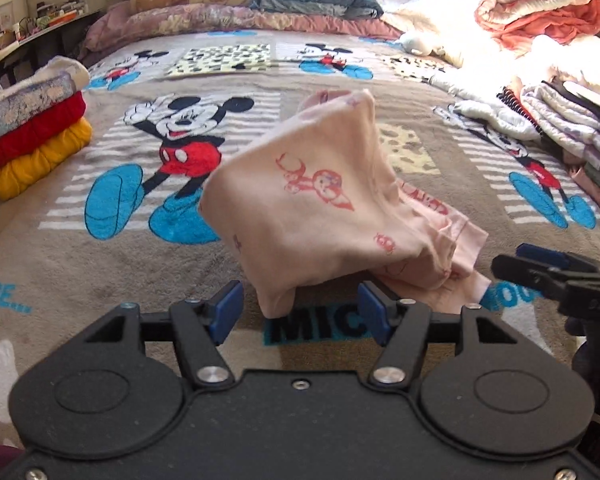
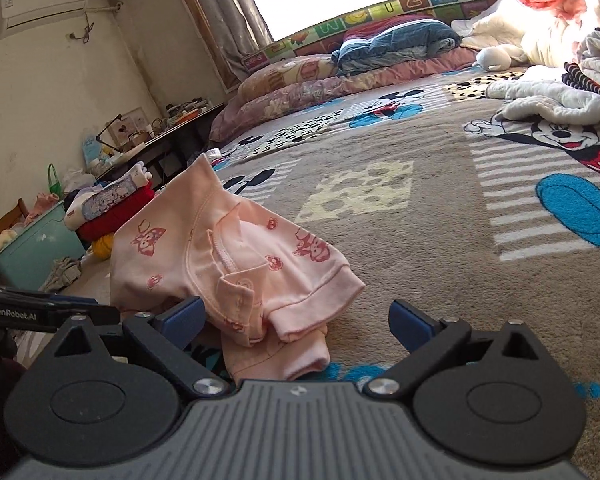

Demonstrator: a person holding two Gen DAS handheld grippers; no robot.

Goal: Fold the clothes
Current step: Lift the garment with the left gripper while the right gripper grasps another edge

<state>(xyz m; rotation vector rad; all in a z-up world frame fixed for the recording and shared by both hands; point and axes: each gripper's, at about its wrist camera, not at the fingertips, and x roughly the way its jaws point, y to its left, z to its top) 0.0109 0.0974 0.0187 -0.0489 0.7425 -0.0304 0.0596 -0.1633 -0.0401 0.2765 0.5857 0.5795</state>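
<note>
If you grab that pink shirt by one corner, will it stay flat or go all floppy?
Probably floppy: the pink shirt is thin cloth, already crumpled and drooping in loose folds. It looks light for its size, so it should lift easily. It likely won't slide much on the fuzzy blanket.

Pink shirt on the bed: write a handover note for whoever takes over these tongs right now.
Left tongs: open, a corner of the pink shirt hangs between the pads, not pinched.
Right tongs: open, holding nothing.
Shirt: bunched and half raised on the Mickey blanket, not flat.
Done: folded stack at the left edge.
Left: lay the shirt flat, fold it, then the pile on the right.
</note>
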